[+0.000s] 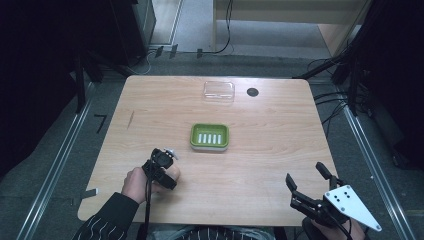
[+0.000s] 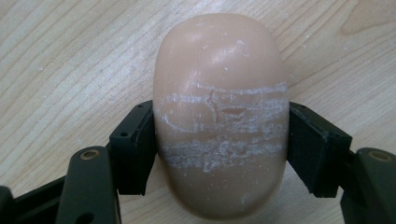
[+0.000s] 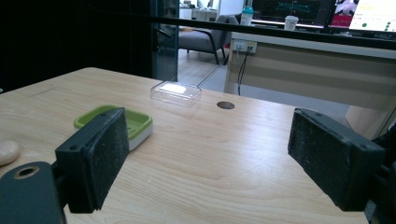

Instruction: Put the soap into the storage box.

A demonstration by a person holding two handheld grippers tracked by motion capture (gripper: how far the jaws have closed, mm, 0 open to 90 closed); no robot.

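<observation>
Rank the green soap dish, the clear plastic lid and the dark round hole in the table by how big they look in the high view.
1. Green soap dish, largest.
2. Clear plastic lid, somewhat smaller, though it lies farther from the camera.
3. Dark round hole, clearly smallest.

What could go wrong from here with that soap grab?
The left gripper pinches the rounded soap bar only at its sides, on a smooth, already scuffed surface, so it may squirt out when lifted. The green soap dish is small; a tilted drop could land on its rim.
</observation>
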